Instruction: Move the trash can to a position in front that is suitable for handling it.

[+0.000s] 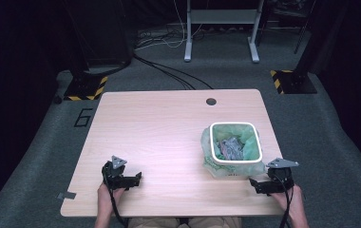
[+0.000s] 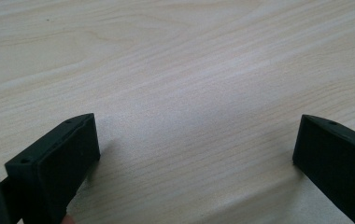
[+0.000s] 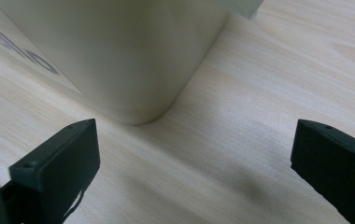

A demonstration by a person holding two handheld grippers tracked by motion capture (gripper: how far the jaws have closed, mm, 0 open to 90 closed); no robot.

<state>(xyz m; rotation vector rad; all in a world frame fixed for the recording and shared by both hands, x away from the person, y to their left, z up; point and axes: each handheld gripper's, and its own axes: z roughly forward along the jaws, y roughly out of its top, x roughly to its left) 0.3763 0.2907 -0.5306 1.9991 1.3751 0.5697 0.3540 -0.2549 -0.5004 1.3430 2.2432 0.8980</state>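
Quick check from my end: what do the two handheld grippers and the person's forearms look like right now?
Both the left gripper and the right gripper are matte black, each topped by a grey three-cornered plate and trailing a black cable. The jaws are flat black rectangular blocks with small screw holes. The forearms are bare, with no sleeves showing.

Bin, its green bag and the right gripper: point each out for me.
Bin (image 1: 236, 162), high view, on the white rim at its near edge.
Green bag (image 1: 209, 159), high view, on the plastic hanging over the bin's left side.
Right gripper (image 1: 255, 185), high view, between its fingertips.
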